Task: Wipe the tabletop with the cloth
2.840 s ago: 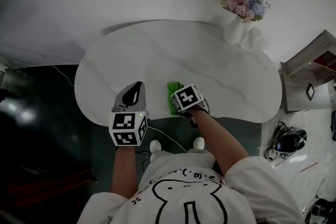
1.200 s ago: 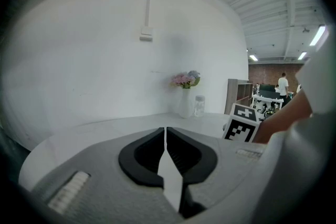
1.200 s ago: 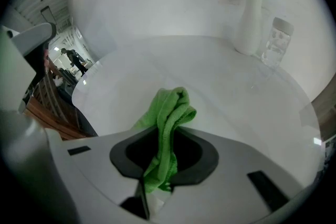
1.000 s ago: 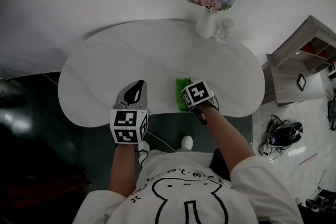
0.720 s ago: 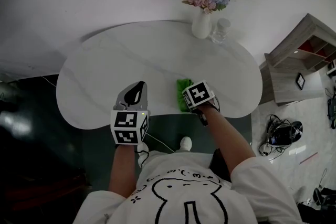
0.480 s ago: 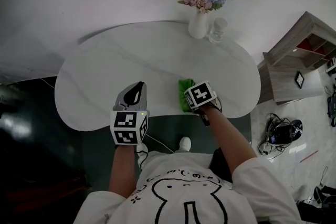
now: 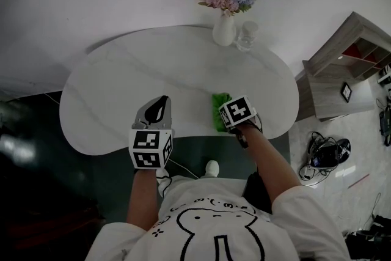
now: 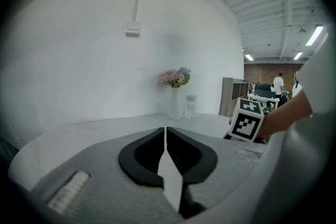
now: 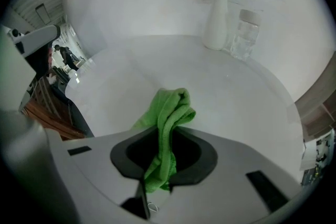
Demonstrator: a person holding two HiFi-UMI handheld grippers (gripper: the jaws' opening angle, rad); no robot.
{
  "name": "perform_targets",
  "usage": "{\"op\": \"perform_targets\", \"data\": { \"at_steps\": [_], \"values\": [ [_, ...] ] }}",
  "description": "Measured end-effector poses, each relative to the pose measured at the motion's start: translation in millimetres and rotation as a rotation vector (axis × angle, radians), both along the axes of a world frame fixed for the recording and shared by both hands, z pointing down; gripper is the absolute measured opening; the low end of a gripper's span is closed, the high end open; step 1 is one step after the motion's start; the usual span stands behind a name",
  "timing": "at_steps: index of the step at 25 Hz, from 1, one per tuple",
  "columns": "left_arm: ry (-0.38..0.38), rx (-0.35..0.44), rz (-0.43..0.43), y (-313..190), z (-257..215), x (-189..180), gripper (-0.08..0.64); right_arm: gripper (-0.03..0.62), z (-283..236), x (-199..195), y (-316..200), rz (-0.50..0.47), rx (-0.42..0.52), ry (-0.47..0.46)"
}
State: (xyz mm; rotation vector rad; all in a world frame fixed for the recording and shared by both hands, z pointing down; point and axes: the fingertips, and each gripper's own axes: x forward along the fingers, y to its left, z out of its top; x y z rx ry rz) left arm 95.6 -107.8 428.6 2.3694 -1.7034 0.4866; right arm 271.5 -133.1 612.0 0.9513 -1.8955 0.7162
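A bright green cloth lies bunched on the white marble tabletop near its front edge. My right gripper is shut on the cloth, which hangs out ahead of the jaws onto the table. My left gripper hovers over the front edge, left of the cloth, shut with nothing between its jaws. The right gripper's marker cube shows at the right in the left gripper view.
A white vase of flowers and a clear glass jar stand at the table's far edge. A wooden shelf unit is to the right, with cables on the floor.
My right gripper has slid the green cloth to the right along the table's front edge. The left gripper has stayed where it was.
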Motion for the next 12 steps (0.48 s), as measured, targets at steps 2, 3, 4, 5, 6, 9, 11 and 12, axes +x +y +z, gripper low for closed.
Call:
{"op": "perform_targets", "data": {
  "at_steps": [2, 3, 4, 5, 6, 9, 11, 12],
  "values": [
    [0.000, -0.001, 0.003, -2.5, 0.6, 3.6, 0.025, 0.066, 0.1, 8.6, -1.8, 0.009, 0.001, 0.005],
    [0.000, -0.001, 0.005, -3.8, 0.9, 5.4, 0.025, 0.064, 0.2, 12.9, -2.5, 0.015, 0.000, 0.006],
    [0.000, -0.002, 0.006, -5.0, 1.2, 7.4, 0.025, 0.062, 0.4, 17.2, -2.9, 0.023, -0.002, 0.006],
    [0.000, -0.002, 0.008, -5.8, 1.4, 9.5, 0.025, 0.060, 0.6, 21.6, -3.0, 0.031, -0.004, 0.006],
    [0.000, -0.003, 0.010, -6.4, 1.5, 11.5, 0.025, 0.057, 0.7, 26.0, -2.7, 0.040, -0.006, 0.008],
    [-0.002, -0.004, 0.014, -7.3, 0.6, 16.1, 0.025, 0.051, 0.2, 39.5, -1.3, 0.051, -0.003, 0.041],
    [-0.002, -0.004, 0.013, -7.9, -0.4, 17.5, 0.025, 0.051, -0.2, 49.0, -1.0, 0.051, 0.004, 0.078],
    [-0.002, -0.004, 0.011, -7.9, -0.9, 17.9, 0.025, 0.049, -0.3, 54.1, -1.0, 0.052, 0.008, 0.097]
  ]
}}
